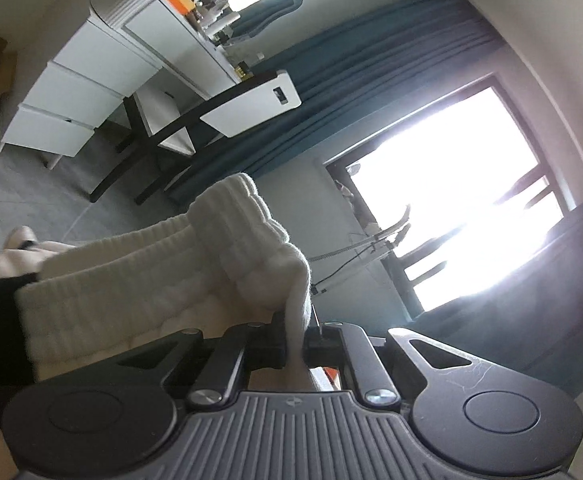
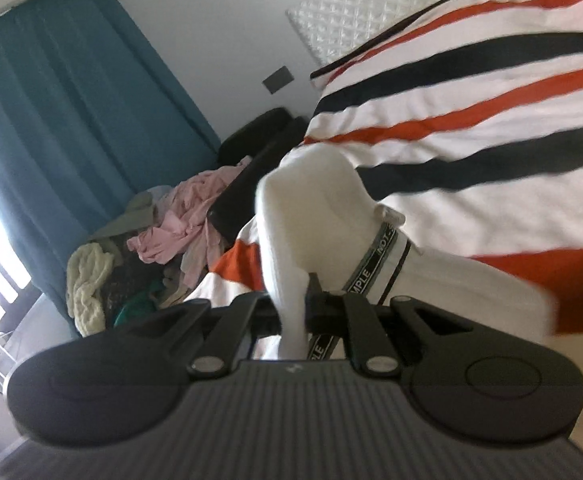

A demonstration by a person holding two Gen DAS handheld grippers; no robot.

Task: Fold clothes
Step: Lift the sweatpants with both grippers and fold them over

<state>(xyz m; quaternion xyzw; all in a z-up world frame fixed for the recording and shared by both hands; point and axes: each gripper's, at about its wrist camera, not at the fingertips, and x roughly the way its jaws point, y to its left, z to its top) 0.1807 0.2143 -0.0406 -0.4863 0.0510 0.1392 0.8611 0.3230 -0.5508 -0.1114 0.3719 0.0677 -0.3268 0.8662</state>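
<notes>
Both clamped tight: left gripper (image 1: 294, 344) pinching the white knit garment (image 1: 227, 248), right gripper (image 2: 294, 312) on its white edge w/ printed band (image 2: 375, 256). Garment up in the air btwn them, so prob best to keep tension even + lay flat on striped bedding (image 2: 471, 120) b4 folding. Laundry pile (image 2: 151, 232) way back, ignore for now.

A white dresser (image 1: 79, 92) stands by the wall, a dark-legged stool (image 1: 163, 136) just beside it. Teal curtains (image 2: 71, 92) hang beside a bright window (image 1: 451, 196). A striped bedspread (image 2: 471, 120) covers the bed.
</notes>
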